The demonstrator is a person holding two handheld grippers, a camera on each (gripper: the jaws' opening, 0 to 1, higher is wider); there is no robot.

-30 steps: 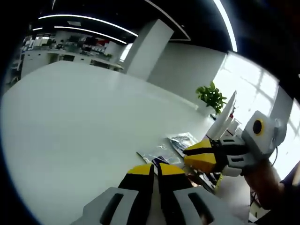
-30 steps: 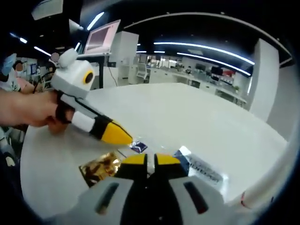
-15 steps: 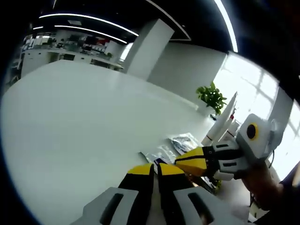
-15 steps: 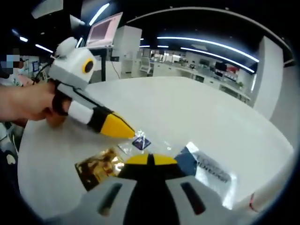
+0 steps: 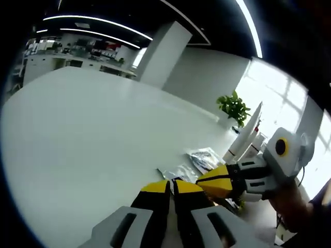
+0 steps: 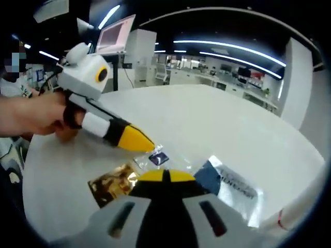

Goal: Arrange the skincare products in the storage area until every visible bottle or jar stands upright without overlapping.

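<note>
**Both grippers over flat sachets near the table's edge**

While both pairs of yellow-tipped jaws are pressed together with nothing between them, the left gripper and the right gripper hang close above a large white table. The skincare products here are flat packets lying near one edge of the table: a gold foil sachet, a small clear sachet with a dark square just beside it, and a silver and dark blue sachet a little further along the same edge. In the right gripper view, the left gripper's tip sits just above the small clear sachet; I cannot tell whether it touches. A person's hand holds that gripper. A potted plant stands beyond the table's far corner
</note>
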